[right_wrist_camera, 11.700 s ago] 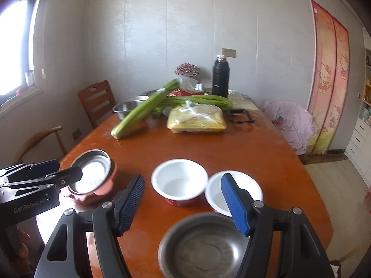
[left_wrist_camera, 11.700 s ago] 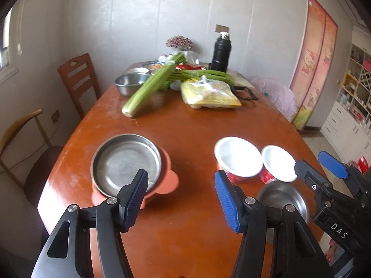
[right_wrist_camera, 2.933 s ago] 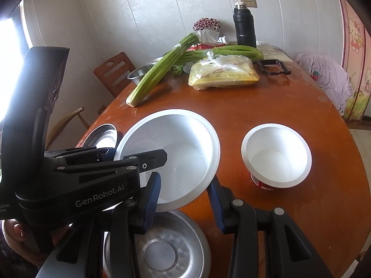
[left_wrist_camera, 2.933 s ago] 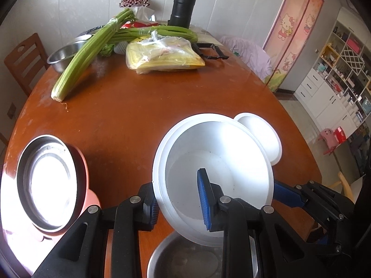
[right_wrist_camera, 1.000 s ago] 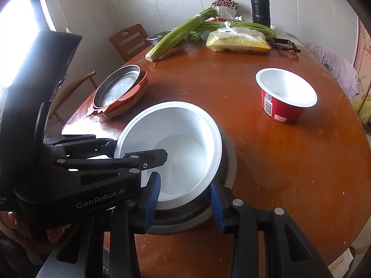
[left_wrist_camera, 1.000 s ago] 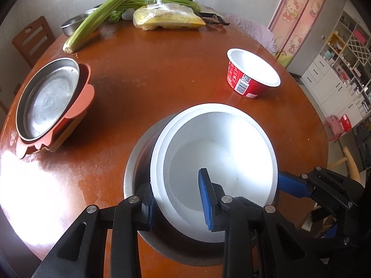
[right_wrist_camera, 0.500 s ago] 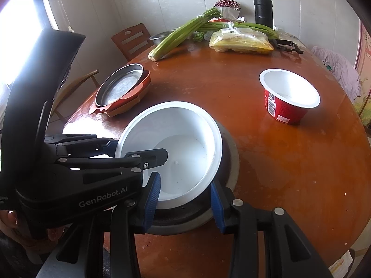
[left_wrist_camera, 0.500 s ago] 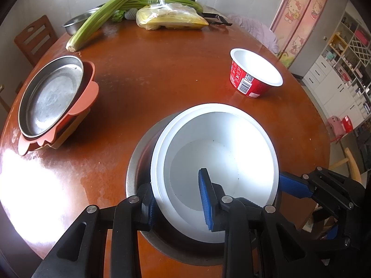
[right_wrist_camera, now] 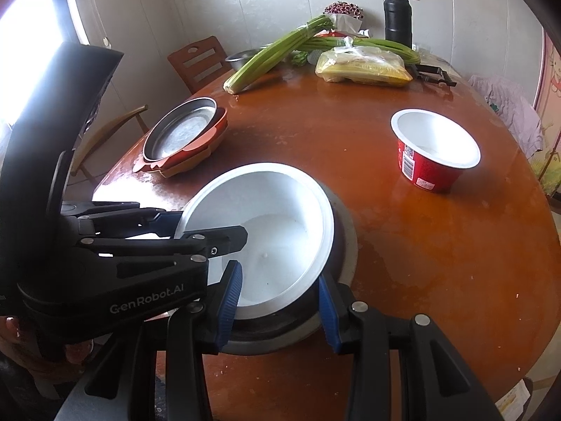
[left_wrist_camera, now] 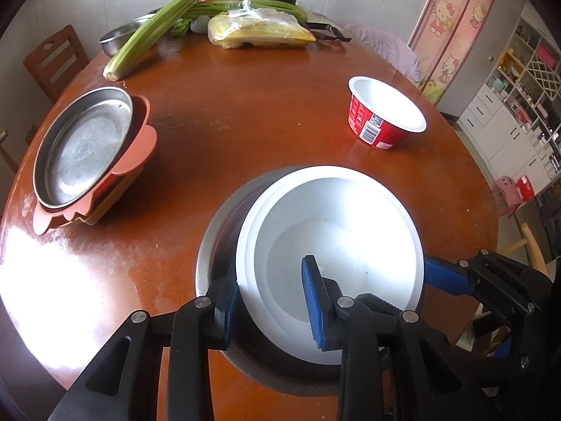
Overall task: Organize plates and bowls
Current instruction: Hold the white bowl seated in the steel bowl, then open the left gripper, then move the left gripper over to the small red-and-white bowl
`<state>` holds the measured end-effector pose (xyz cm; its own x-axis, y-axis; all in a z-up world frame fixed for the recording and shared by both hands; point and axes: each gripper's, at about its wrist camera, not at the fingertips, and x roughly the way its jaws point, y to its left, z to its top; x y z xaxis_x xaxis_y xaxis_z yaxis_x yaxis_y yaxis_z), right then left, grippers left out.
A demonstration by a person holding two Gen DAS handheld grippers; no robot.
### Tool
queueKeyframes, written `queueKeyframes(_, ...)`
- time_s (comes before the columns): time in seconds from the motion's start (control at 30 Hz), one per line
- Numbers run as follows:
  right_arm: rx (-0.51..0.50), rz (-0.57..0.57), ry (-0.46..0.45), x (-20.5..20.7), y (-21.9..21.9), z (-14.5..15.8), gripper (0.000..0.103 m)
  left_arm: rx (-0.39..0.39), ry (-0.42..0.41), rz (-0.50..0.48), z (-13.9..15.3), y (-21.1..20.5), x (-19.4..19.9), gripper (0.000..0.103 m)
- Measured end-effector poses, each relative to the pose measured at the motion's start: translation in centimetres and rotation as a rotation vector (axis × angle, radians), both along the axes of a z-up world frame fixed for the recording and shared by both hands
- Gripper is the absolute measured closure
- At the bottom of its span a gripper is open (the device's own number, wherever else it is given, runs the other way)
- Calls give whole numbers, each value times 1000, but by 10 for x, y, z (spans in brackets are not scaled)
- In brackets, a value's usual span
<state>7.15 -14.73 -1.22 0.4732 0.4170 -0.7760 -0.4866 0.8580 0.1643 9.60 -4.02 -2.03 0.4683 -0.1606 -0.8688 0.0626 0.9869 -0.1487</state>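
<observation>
We read "GenRobot.AI" in pale letters on the black body of the left claw, seen from the right wrist view. Beyond the claws, the red paper cup with a white inside carries a barcode and a white printed panel, both too small for us to read.

Two red paper bowls with white insides: one nested in a steel bowl near us, one standing alone to the right. Two steel bowls: the near one and another at the far end. One steel plate on the left sits on what looks like two stacked plates, orange over yellow. Two celery bundles, one black flask, one yellow bag, two chairs.
</observation>
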Motion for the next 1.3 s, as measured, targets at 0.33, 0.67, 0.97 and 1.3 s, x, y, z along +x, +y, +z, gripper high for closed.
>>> queueKeyframes(0.33,4,0,-30,-2,-1,6,61,2,-29,24,10,9,-7,69)
queueKeyframes(0.67,14,-21,-55,-2,-9,12,61,6,-52,31,20,9,-12,65)
queueKeyframes(0.97,20,-37,-63,-2,-13,15,61,32,-83,23,28,5,-14,62)
queueKeyframes(1.3,61,-74,-74,1,-23,19,61,60,-121,15,39,2,-6,56)
